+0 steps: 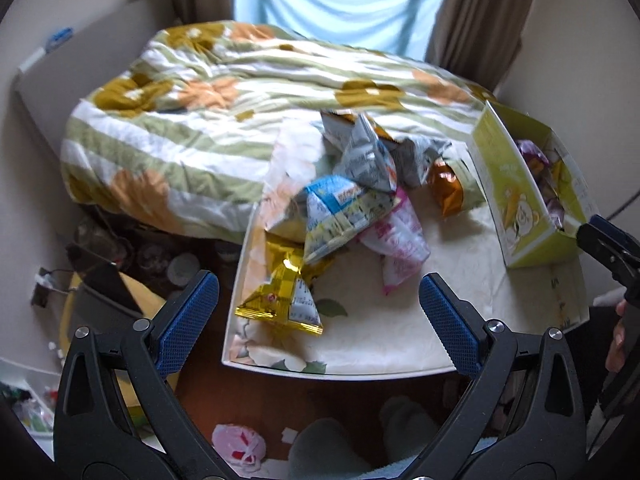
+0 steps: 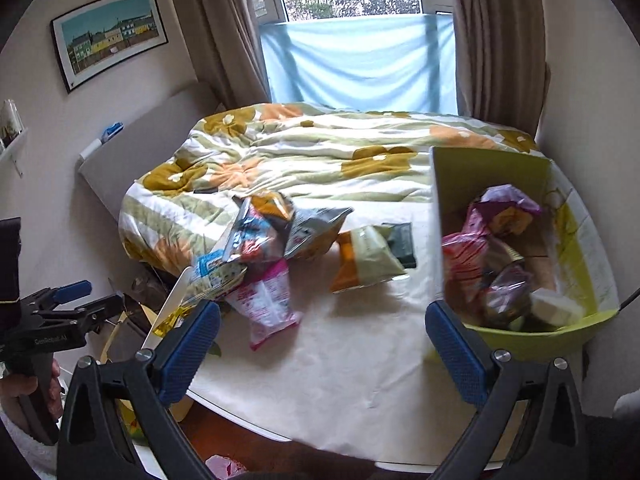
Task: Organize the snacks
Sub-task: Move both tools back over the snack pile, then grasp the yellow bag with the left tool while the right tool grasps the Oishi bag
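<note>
Floral quilt (image 2: 304, 156) seen behind white table (image 2: 332, 384). Green box (image 2: 580, 280) placed at table's right edge, already partly filled with packets. Loose snack pile (image 1: 352, 196) heaped near table's left-centre, well apart from box; gold packet (image 1: 284, 300) nearest left edge, pink packet (image 2: 264, 304) just beside. Left gripper (image 1: 320, 312) held above pile, jaws spread, nothing pinched. Right gripper (image 2: 324, 344) jaws spread, empty. Step judged: between transfers. Next move judged: one packet to be pinched, carried to box.
</note>
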A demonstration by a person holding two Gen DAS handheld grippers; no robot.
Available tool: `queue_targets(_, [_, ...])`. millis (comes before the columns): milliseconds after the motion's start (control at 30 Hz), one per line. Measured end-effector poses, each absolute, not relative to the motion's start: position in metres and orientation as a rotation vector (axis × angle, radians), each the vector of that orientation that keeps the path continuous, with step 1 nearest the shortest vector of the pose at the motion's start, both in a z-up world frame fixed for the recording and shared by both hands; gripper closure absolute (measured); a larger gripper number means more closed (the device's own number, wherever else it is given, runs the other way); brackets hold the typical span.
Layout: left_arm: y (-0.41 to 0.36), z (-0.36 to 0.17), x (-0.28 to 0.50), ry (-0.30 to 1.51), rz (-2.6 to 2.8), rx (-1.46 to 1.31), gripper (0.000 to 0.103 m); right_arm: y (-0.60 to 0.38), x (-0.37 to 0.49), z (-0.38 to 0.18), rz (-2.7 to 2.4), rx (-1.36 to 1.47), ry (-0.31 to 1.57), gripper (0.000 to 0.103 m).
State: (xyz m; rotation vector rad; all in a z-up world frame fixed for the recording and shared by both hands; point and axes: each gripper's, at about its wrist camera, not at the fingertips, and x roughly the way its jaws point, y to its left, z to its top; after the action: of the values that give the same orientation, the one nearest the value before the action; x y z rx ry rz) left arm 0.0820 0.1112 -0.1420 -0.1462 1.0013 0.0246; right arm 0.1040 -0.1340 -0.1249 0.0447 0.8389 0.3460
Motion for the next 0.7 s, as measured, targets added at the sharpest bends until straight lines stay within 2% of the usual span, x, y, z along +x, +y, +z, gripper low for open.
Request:
queue_targets(400, [0.122,-0.235,0.126,1.135,-0.089,-0.062,0.006,-0.069,0.129,-0.211,0.406,-0.009,0.973,0.001])
queue_targets(500, [0.126,-0.255,0.137,1.172,-0.083,-0.061,0.013,-0.061,0.139,-0.226,0.431,-0.033,0.989,0.001])
queue_targets(567, [0.127,-0.268,0.143,1.205,-0.08,-0.064,0.022,-0.057,0.147,-0.238,0.451,-0.055,1.0,0.001])
queue_targets(700, [0.125,-0.287,0.152,1.253,-0.084,-0.06,0.026,-0.048,0.163,-0.257,0.488,-0.097,1.027,0.001])
